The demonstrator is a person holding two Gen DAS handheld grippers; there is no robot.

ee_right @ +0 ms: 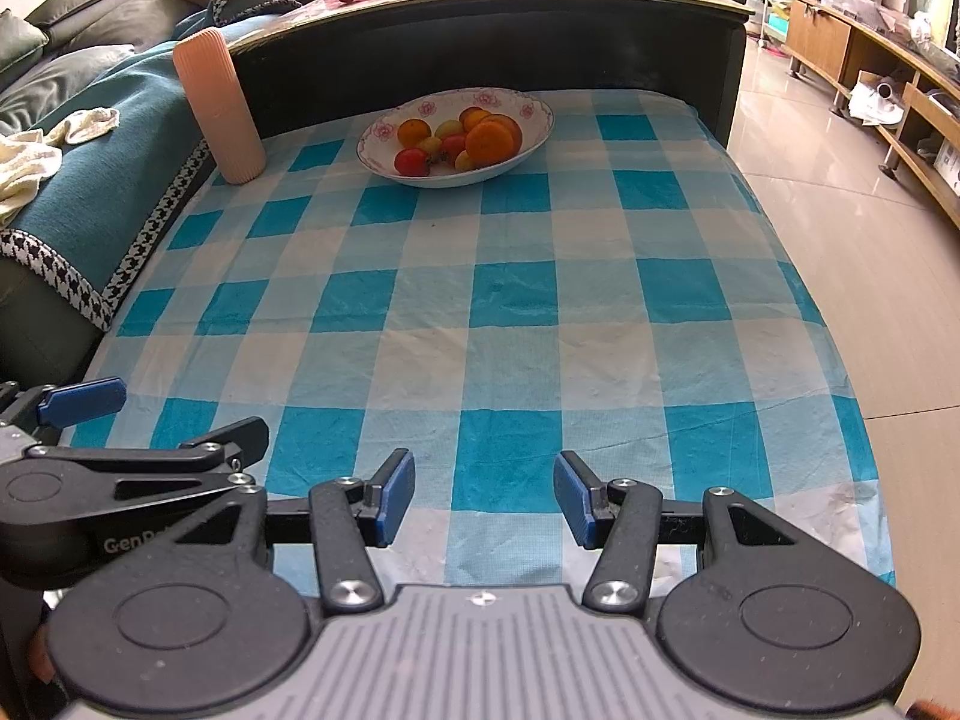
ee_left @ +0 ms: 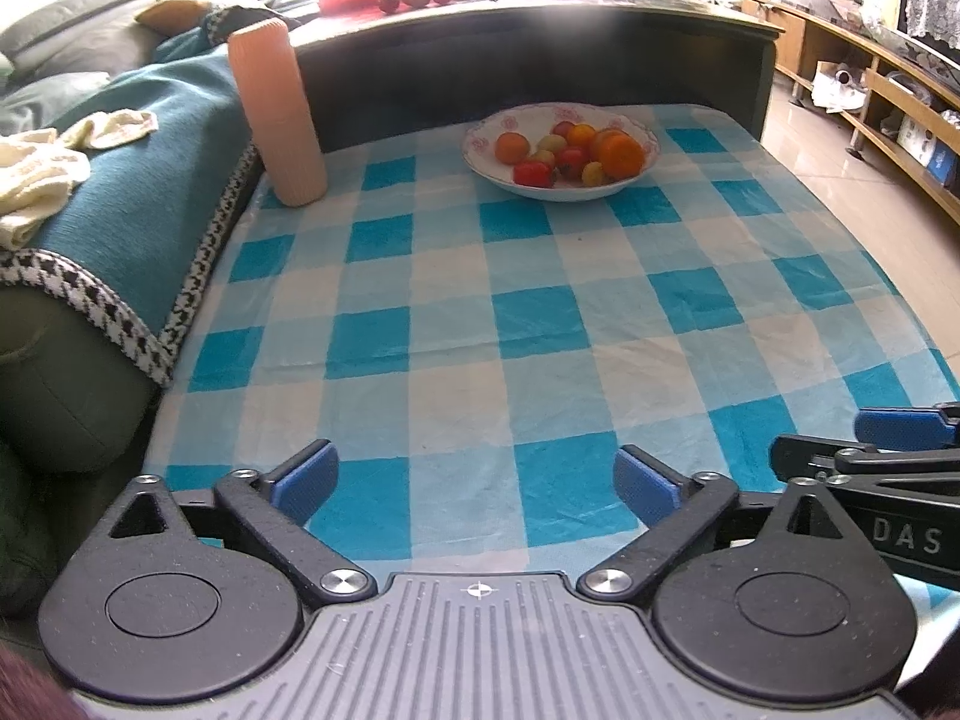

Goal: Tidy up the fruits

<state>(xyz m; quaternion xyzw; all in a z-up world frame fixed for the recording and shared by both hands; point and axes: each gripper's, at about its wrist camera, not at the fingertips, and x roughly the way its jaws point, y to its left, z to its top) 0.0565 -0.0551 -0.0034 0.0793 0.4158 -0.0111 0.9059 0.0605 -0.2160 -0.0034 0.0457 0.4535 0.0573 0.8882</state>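
Scene: fruit bowl [ee_left: 561,189] at far end of checked tablecloth [ee_left: 456,324].
Grippers: left gripper [ee_left: 477,483] and right gripper [ee_right: 483,498] both agape, empty.
Advice: reach forward, pinch one fruit gently.

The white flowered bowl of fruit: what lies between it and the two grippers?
Only bare blue-and-white checked tablecloth, in both wrist views; left gripper and right gripper are open and empty.

Left gripper [ee_left: 477,483]: jaws spread wide, nothing between them; right gripper [ee_right: 483,498]: jaws partly apart, empty; both angled downward, side by side.
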